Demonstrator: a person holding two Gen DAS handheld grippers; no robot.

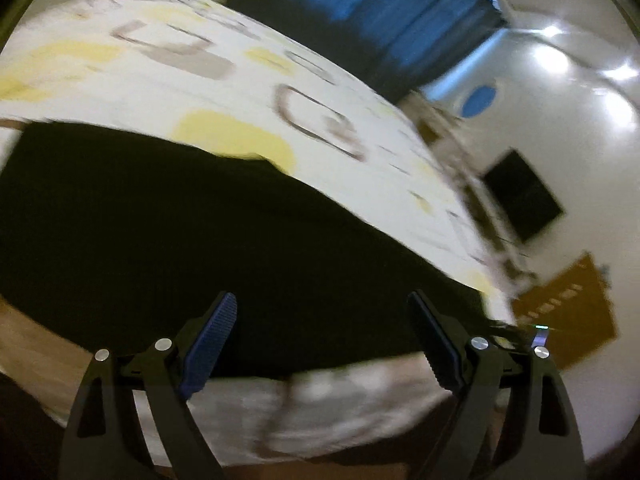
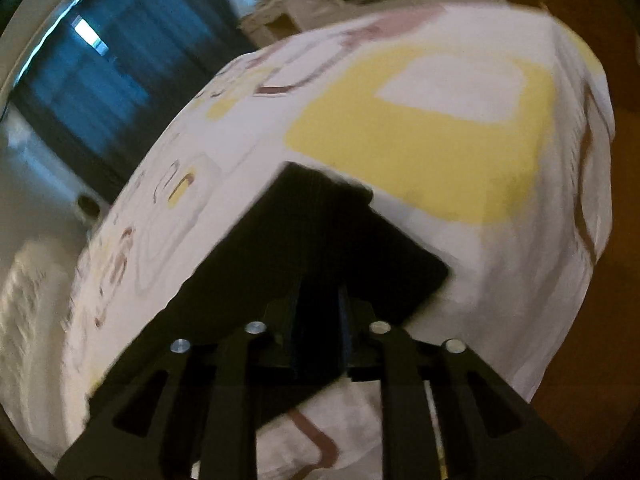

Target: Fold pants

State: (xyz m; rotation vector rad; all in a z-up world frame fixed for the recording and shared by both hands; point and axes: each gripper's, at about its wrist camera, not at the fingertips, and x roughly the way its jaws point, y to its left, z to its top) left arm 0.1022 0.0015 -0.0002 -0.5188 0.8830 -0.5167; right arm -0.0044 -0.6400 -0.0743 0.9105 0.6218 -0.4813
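Black pants [image 1: 200,220] are spread flat on the patterned bedsheet [image 1: 180,92]. The left gripper [image 1: 322,340] is held wide above them; the right gripper [image 2: 320,320] is narrowed on their fabric.

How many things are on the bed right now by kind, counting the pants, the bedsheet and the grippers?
Black pants: 1
Patterned bedsheet: 1
Grippers: 2, the left gripper open and empty over the pants, the right gripper nearly shut with black fabric at its tips
Total: 4
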